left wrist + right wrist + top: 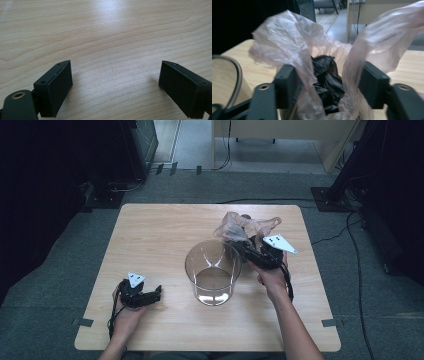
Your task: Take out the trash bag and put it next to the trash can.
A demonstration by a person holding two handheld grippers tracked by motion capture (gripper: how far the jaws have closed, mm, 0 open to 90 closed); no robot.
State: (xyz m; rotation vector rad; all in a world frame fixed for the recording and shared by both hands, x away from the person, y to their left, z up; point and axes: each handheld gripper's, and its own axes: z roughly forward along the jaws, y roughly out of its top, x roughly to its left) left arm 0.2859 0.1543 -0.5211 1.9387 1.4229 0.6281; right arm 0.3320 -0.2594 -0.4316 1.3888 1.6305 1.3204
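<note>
The thin pink plastic bag (312,62) (limp, light, slippery, with a dark crumpled wad inside) sat on the surface's far right beside the clear bin (213,271), between the right gripper (327,87)'s half-open jaws, and probably wanted pinching at its gathered neck.

You can't tell whether the right gripper's (324,85) pads press the bag (287,42) or merely flank it; the film is blurred and its lower part runs off the bottom edge; the dark bundle (327,75) inside is too crumpled to identify; from above, the bin (214,270) hides the jaw tips; your forearms are cropped below.
</note>
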